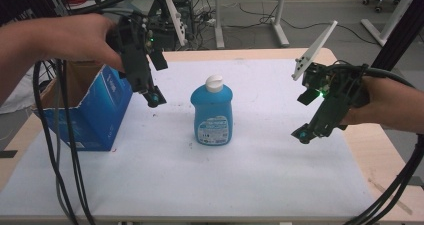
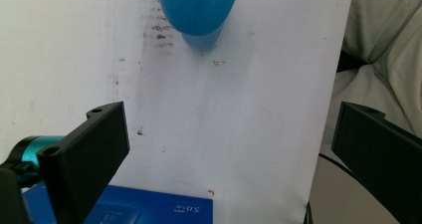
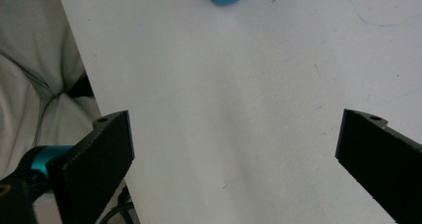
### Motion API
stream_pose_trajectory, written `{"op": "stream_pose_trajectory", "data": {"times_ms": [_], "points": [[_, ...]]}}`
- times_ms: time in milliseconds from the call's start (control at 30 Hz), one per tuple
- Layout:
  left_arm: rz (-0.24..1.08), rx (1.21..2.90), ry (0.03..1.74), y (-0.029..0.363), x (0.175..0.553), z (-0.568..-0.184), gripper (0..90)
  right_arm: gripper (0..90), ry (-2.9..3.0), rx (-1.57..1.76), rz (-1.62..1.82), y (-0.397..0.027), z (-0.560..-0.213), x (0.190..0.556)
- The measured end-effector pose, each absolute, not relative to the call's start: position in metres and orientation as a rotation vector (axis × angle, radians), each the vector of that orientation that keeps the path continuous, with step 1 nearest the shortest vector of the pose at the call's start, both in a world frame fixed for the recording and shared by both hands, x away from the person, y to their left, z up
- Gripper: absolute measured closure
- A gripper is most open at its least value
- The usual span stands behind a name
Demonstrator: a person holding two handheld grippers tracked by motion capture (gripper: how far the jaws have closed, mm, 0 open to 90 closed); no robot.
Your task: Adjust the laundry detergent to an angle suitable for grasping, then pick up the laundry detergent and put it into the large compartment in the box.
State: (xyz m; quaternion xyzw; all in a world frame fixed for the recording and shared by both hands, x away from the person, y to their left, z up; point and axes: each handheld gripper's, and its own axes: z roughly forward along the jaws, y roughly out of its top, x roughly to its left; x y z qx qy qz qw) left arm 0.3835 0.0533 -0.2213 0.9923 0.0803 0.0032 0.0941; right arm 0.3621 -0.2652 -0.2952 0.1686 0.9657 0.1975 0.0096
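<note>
The white-topped table (image 1: 280, 180) carries two things. At its left edge stands an open blue cardboard box (image 1: 107, 112), and near the middle, well apart from both grippers, stands an upright blue plastic bottle with a white cap and a printed front label (image 1: 212, 114).

The bottle looks part full or full, so I judge it moderately heavy for its size, with stiff but slightly yielding walls and a smooth, likely slippery skin. It is flattened and wider at the shoulders, so the best hold is probably across the narrow sides of the body, below the shoulder and clear of the cap.

The left gripper (image 1: 154, 99) hangs above the table beside the box, jaws wide apart and empty. The right gripper (image 1: 303, 134) hovers to the right, jaws likewise spread, holding nothing.
</note>
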Motion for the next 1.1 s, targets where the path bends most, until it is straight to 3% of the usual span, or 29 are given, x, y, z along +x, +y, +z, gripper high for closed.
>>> {"op": "stream_pose_trajectory", "data": {"times_ms": [1100], "points": [[-0.004,2.907,0.221,0.0522,0.387,-0.2213,1.7,1.0,3.016,0.504,0.634,-0.2595,-0.2935,0.3645]]}}
